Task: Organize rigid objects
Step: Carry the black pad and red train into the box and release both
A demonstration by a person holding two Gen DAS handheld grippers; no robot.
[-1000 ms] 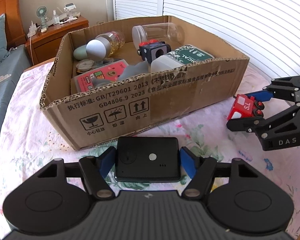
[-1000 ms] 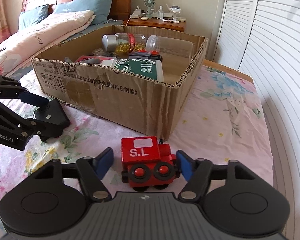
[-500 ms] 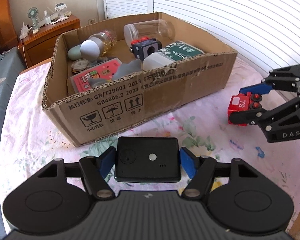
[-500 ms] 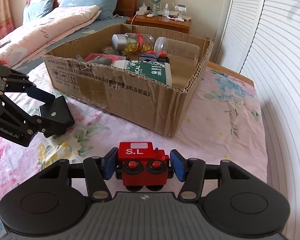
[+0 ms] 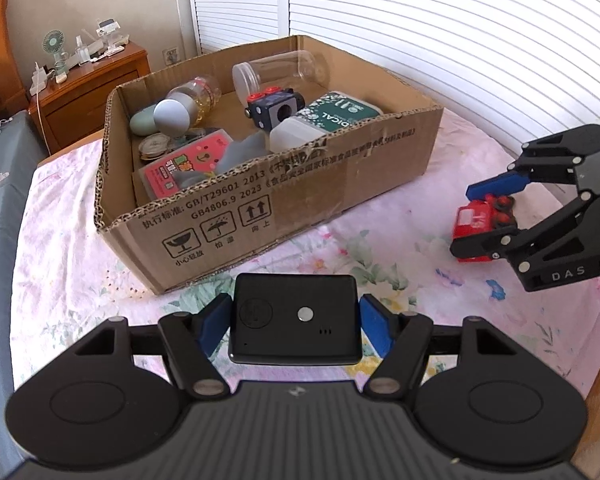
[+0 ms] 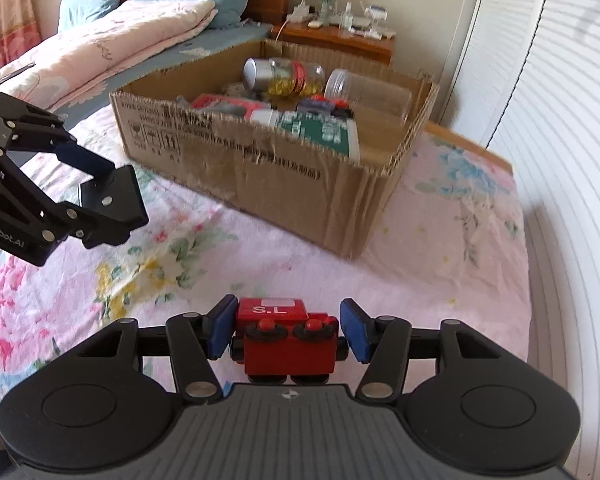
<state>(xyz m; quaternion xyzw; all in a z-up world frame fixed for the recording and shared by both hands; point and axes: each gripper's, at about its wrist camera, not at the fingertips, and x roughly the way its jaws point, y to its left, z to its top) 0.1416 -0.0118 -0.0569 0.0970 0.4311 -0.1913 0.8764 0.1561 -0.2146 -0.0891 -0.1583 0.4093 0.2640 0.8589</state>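
My left gripper (image 5: 294, 320) is shut on a flat black device (image 5: 294, 318) and holds it above the floral sheet, in front of the cardboard box (image 5: 300, 188). My right gripper (image 6: 286, 330) is shut on a red toy train marked S.L (image 6: 288, 340), lifted off the bed to the right of the box (image 6: 284, 184). In the left wrist view the right gripper (image 5: 486, 216) holds the train (image 5: 480, 220) at the far right. In the right wrist view the left gripper (image 6: 104, 200) holds the black device (image 6: 114, 196) at the left.
The box holds several things: a clear jar (image 5: 280, 72), a bottle with yellow contents (image 5: 196, 94), a dark blue block toy (image 5: 274, 108), a green-labelled container (image 5: 332, 116), a pink card pack (image 5: 184, 166). A wooden nightstand (image 5: 88, 88) stands behind. Louvred doors (image 5: 460, 40) run along the right.
Both grippers rose and drew back from the box. The right gripper closed on the red train and lifted it off the sheet. The left keeps its grip on the black device.
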